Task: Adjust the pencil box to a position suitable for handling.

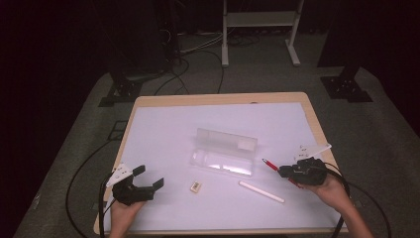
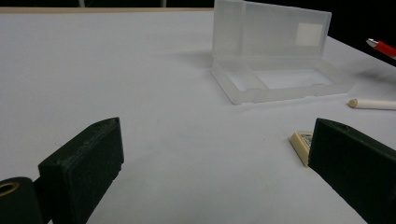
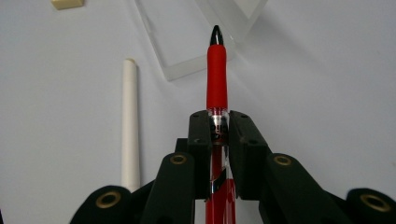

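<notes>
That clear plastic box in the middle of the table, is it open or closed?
Open. The clear plastic box has its lid standing upright behind the shallow base, and nothing lies inside it. The red pen is clamped outside it in the right gripper.
</notes>
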